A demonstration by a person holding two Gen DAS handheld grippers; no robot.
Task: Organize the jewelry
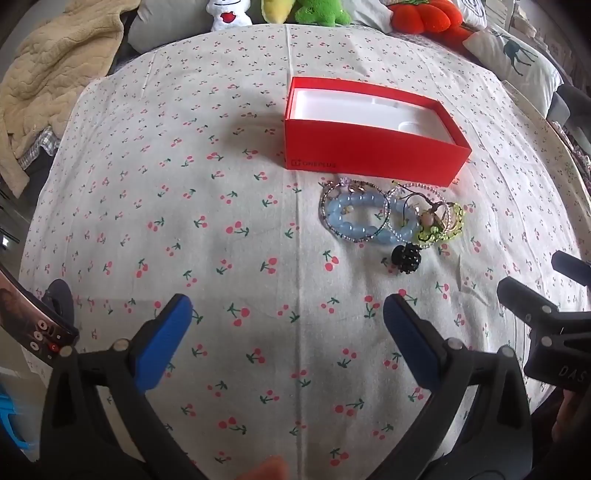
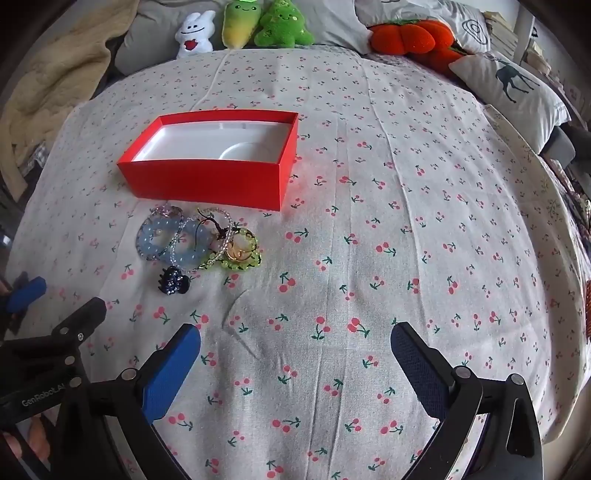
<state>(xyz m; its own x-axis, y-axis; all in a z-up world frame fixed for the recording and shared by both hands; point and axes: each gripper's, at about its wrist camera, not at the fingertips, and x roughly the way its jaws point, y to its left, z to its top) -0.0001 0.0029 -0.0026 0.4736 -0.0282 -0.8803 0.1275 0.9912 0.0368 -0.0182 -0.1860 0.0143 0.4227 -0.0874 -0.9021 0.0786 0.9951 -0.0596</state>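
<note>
A: Quick rundown. Where's the jewelry?

B: Heaped on the cherry-print sheet (image 1: 184,221), just in front of the red box (image 1: 369,155). Pile's close to the box's front wall; touching or not, can't tell. Light-blue bead bracelets (image 1: 351,218), thin clear-bead strands round them, yellow-green bead bracelet (image 1: 448,225) on the right end w/ something gold inside it (right wrist view). Dark hair claw clip (image 1: 406,254) just below the pile, near side.

A: Box state?

B: Open, no lid on, white liner inside w/ a round recess. Nothing in it that I can see.

A: Any text?

B: "ONEPLUS" w/ logo on the box's front wall, left wrist view. "GenRobot.AI" on the black body of the left gripper, seen from the right wrist cam. "DAS" on the right gripper's body, rest cut off.

A: Tools?

B: Left gripper (image 1: 288,306): jaws spread wide, blue pads, nothing between, over bare sheet short of the pile. Right gripper (image 2: 295,336): same, wide apart, empty, pile up and to its left.

A: Background?

B: Plush toys at the far edge: white bunny (image 2: 194,35), two green ones, orange pumpkin plush (image 2: 410,37). Deer-print pillow (image 2: 517,88) right, beige blanket (image 1: 55,74) left.
</note>
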